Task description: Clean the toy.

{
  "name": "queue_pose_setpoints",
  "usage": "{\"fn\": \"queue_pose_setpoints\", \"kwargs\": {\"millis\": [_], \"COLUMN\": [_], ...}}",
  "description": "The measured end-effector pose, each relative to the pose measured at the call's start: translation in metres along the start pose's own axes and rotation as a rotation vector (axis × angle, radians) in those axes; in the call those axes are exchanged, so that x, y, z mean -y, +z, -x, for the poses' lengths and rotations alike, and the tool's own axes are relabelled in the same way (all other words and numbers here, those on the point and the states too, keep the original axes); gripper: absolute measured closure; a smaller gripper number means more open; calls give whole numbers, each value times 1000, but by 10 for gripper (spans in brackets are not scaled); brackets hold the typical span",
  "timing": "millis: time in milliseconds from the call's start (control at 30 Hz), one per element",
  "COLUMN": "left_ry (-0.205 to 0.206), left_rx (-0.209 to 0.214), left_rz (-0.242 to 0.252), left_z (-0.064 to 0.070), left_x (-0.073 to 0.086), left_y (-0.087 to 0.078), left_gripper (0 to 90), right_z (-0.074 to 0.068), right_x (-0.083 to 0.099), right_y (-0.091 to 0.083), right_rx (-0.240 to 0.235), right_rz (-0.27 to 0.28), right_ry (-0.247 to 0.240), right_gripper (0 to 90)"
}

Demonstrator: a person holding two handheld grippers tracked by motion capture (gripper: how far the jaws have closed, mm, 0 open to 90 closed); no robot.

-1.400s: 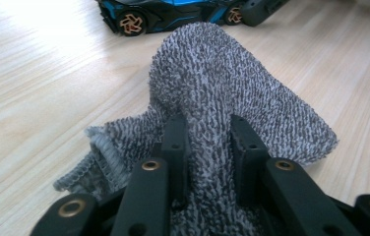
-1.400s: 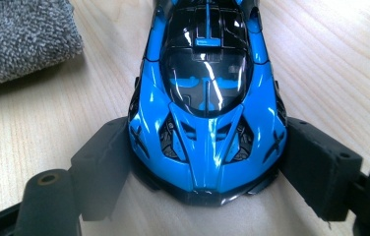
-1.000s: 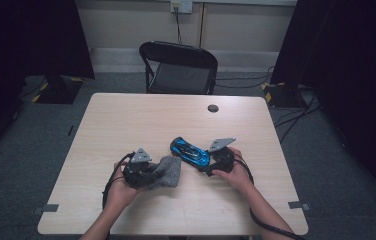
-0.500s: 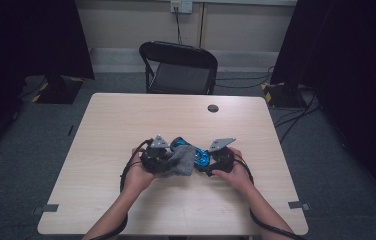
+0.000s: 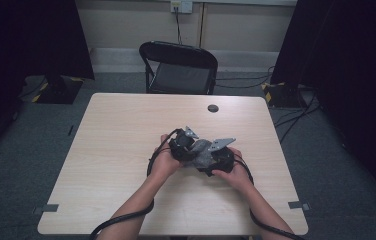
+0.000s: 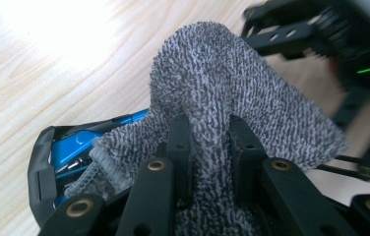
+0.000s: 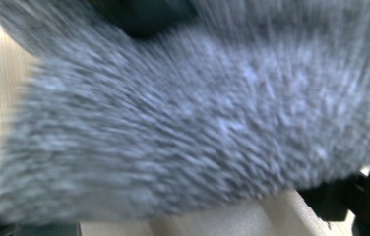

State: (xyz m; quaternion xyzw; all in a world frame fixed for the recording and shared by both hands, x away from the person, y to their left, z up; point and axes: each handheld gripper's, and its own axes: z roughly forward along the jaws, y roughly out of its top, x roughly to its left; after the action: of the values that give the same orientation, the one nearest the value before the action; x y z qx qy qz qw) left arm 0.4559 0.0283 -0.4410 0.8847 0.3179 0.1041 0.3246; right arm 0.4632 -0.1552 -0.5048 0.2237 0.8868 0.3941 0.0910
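We can read no text, label, brand or number in these pictures. The nearest thing to a sign that we find is the yellow-and-black hazard striping on the floor at the far left [image 5: 40, 96] and far right [image 5: 270, 89] of the table, and it bears no wording.

A blurred grey cloth [image 7: 198, 118] hangs close over the pale wooden table [image 7: 212, 221].
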Motion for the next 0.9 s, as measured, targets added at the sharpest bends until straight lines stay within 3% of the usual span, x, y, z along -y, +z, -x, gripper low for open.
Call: {"fn": "queue_pose_setpoints", "kwargs": {"millis": [67,167,333,367,533,600,667,733,800,900], "left_ry": [39,60,50,9,15,38,11,19,30,51], "left_rx": [-23,-41,-52,-42,-22,-47,-65,-72,-48,-60], "left_rz": [-28,-43,-28,-4,8,-10,-14,-25,-35,-40], "left_z": [3,6,5,2,5,5,2,3,7,11], "left_x": [-2,-4,-5,-6,-11,-12,-11,-10,-9,-8], "left_y": [7,8,6,4,5,6,7,7,10,12], "left_gripper": [752,752,751,751,750,749,749,750,747,741], "right_z": [0,0,0,0,0,0,0,0,0,0], "right_x": [0,0,0,0,0,0,0,0,0,0], "right_y": [0,0,0,0,0,0,0,0,0,0], "right_rx": [-1,-1,-3,-3,-2,-2,-2,-2,-2,-2], "right_rz": [0,0,-1,-1,0,0,0,0,0,1], "right_ry": [1,3,4,3,2,2,3,2,2,4], "right_gripper": [230,230,230,230,230,230,230,230,230,230]}}
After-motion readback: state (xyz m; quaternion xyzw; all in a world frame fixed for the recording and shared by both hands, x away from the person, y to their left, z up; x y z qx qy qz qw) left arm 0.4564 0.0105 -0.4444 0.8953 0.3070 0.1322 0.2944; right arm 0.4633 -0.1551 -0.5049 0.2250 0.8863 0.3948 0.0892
